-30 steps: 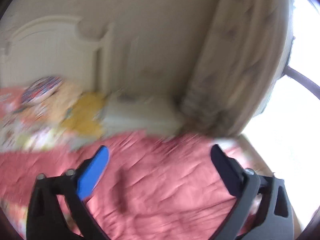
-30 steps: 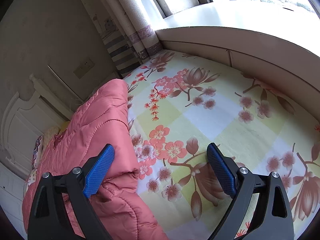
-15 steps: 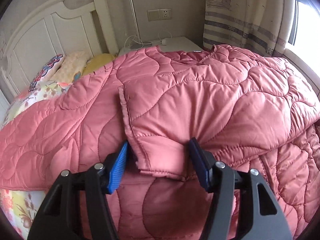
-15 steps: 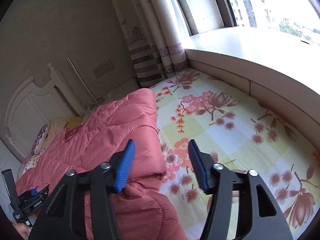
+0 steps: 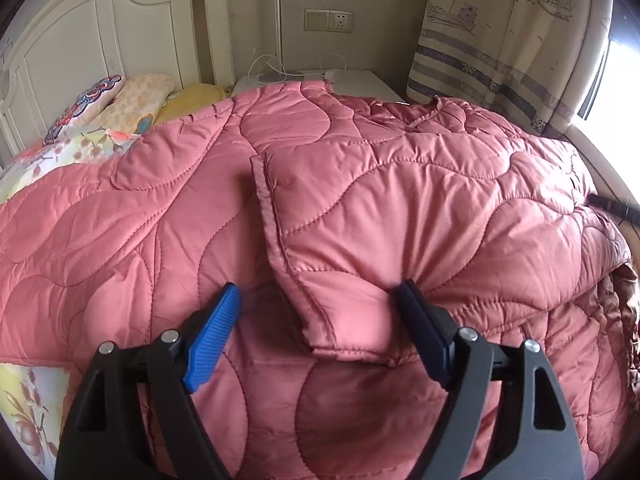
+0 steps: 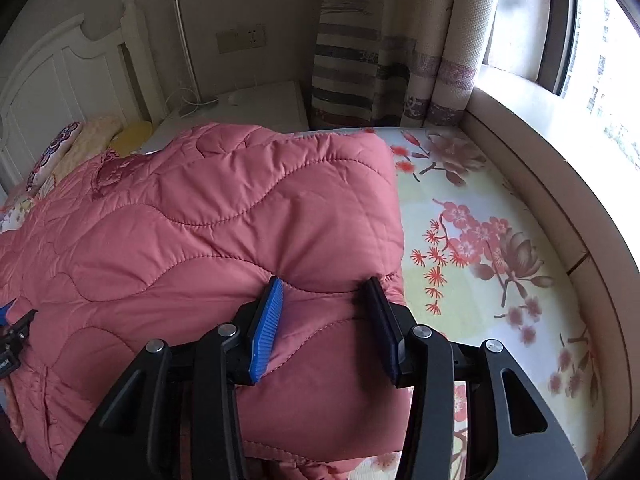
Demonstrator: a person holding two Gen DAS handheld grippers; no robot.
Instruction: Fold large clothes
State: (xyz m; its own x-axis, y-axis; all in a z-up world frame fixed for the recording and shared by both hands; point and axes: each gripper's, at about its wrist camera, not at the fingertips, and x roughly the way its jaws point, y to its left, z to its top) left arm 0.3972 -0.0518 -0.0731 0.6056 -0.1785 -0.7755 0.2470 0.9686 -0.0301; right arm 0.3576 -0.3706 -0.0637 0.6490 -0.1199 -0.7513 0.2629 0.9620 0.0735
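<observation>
Pink quilted comforter [image 5: 360, 208] is lying folded across the bed [image 6: 480, 240], covering the headboard-side half up to the pillows [image 5: 132, 100]; the window-side half of the floral sheet is showing bare. A folded-over flap corner is sitting on top of the lower layer, near the bed's near edge. Left gripper [image 5: 316, 320] is straddling that flap corner, jaws released: they have just been opening, right pad is touching the fabric, left pad is standing clear of it. Right gripper [image 6: 324, 312] is at the comforter's window-side folded edge, jaws clenched on a bunched ridge of the comforter, both pads pressing into it. White headboard [image 5: 80, 40] and nightstand [image 6: 248, 108] are sitting behind, striped curtain [image 6: 360, 60] at the window corner.
</observation>
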